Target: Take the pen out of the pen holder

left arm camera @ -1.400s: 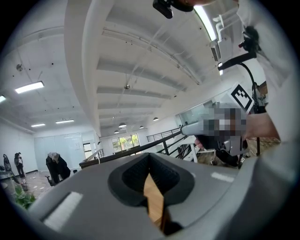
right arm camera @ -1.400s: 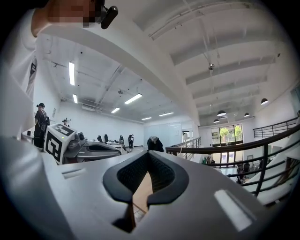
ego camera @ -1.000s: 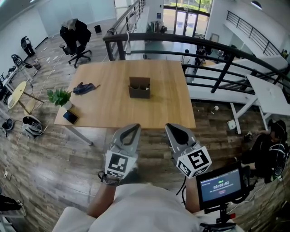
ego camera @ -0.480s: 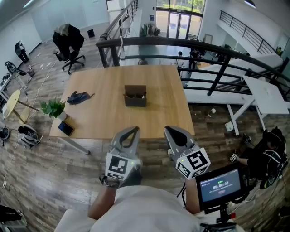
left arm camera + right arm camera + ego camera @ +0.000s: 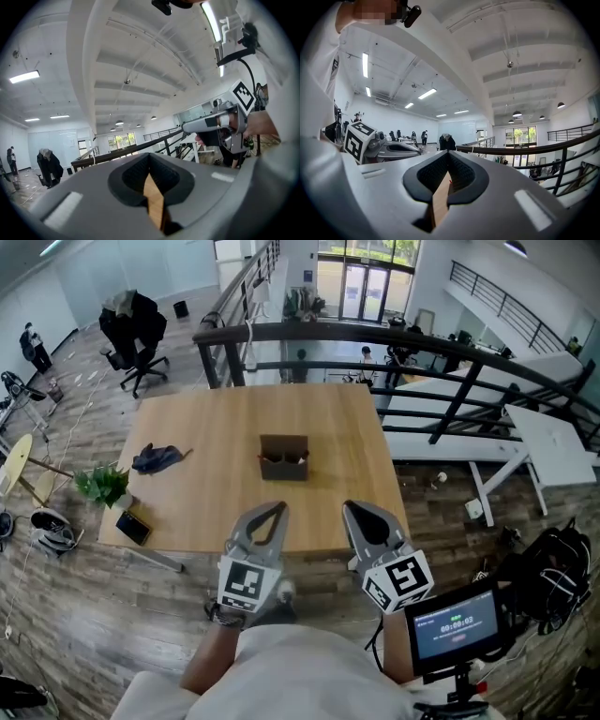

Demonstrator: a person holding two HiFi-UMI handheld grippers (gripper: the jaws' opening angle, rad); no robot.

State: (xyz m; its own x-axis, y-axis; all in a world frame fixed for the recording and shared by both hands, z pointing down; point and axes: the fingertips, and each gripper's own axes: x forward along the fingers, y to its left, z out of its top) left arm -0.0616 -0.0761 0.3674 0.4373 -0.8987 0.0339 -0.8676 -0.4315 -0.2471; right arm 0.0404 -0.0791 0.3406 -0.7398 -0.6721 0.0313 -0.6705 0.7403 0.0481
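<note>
A brown box-shaped pen holder stands near the middle of the wooden table; its contents are too small to make out. My left gripper and right gripper are held side by side, level, at the table's near edge, well short of the holder. Both are shut with nothing in them. In the left gripper view the left gripper has its jaws met, and a sliver of table shows in the gap behind the tips. The right gripper looks the same in its own view.
On the table's left part lie a dark cloth, a small potted plant and a dark phone. A black railing runs behind the table. White tables stand at the right. A small monitor sits by my right arm.
The table and pen holder have come closer in the head view. Both grippers have moved forward together, their tips now over the table's near edge. Both stay shut.
</note>
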